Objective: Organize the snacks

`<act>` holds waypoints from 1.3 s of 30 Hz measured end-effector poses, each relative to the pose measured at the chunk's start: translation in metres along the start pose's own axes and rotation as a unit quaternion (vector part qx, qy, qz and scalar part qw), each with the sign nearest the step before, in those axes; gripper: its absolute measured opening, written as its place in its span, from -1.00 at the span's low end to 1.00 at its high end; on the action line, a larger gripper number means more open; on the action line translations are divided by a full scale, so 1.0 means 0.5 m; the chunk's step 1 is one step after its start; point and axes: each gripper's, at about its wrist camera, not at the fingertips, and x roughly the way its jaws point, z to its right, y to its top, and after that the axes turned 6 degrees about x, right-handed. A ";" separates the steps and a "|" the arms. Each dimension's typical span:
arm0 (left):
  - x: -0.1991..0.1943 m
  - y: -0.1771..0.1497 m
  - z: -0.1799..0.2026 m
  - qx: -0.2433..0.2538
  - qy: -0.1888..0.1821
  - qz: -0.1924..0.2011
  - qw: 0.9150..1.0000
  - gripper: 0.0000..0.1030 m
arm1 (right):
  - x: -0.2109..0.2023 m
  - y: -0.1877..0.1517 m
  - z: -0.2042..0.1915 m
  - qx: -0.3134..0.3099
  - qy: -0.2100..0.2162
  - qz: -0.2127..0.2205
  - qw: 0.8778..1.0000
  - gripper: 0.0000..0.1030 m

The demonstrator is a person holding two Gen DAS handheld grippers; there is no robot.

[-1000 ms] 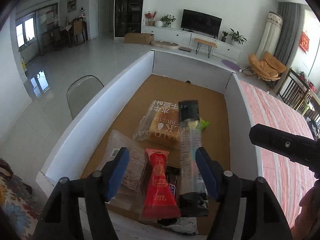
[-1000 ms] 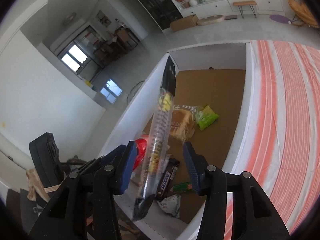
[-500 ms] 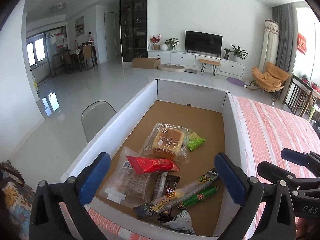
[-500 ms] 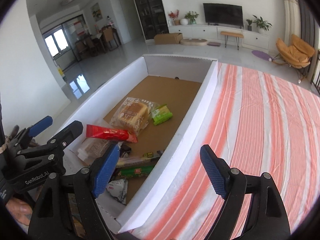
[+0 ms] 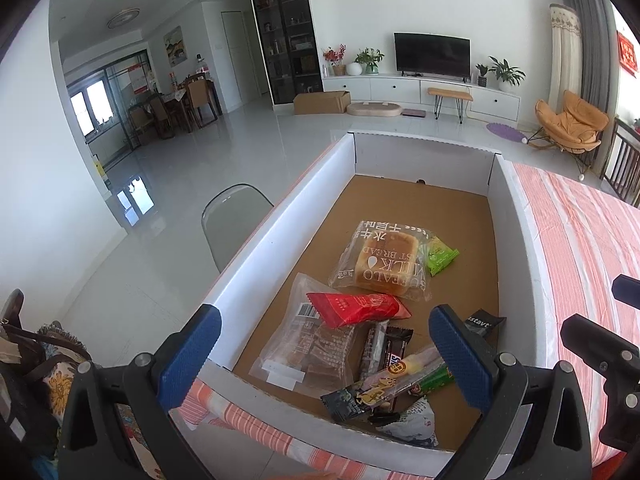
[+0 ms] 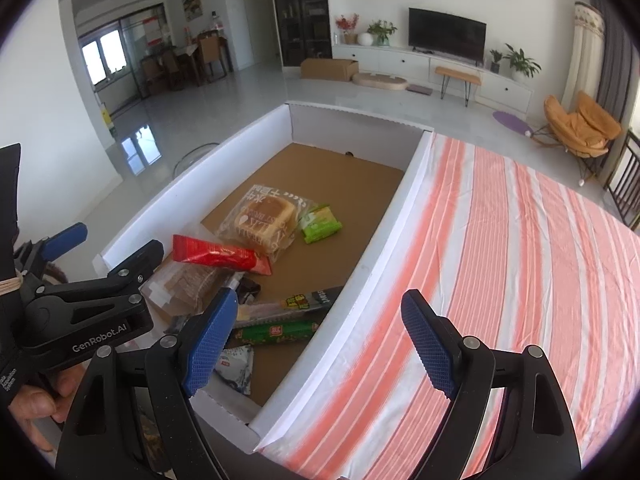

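Note:
A white-walled box [image 5: 280, 216] with a brown cardboard floor holds several snacks: a milk bread pack [image 5: 384, 260], a green packet [image 5: 440, 256], a red packet [image 5: 356, 308], a clear cracker bag [image 5: 308, 344], a chocolate bar [image 5: 384, 344], a long sausage stick [image 5: 396, 380] and a green stick [image 5: 430, 378]. My left gripper [image 5: 324, 356] is open and empty above the box's near end. My right gripper [image 6: 320, 336] is open and empty over the box's right wall [image 6: 384, 248]. The bread [image 6: 264, 220] and red packet [image 6: 216, 256] show there too.
A red-and-white striped cloth [image 6: 500, 260] covers the table to the right of the box. A grey chair [image 5: 232, 220] stands left of the box. The living room with a TV [image 5: 432, 54] lies beyond.
One second ago my right gripper held the long sausage stick and my left the red packet, over the box. Both lie in the box now, and both grippers have opened and pulled back.

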 end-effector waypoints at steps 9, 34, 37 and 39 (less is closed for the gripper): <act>0.002 -0.001 -0.004 0.001 -0.009 -0.003 1.000 0.99 | 0.006 0.007 -0.016 -0.004 -0.004 -0.011 1.000 0.68; 0.022 -0.008 -0.019 -0.005 -0.001 -0.014 1.000 0.99 | 0.031 -0.002 -0.051 -0.030 -0.004 -0.033 0.999 0.68; 0.021 -0.006 -0.020 -0.008 -0.009 -0.013 1.000 0.99 | 0.034 -0.003 -0.052 -0.031 -0.005 -0.033 0.999 0.68; 0.019 -0.005 -0.024 -0.015 -0.018 -0.012 1.000 0.99 | 0.035 -0.003 -0.052 -0.031 -0.005 -0.034 0.999 0.68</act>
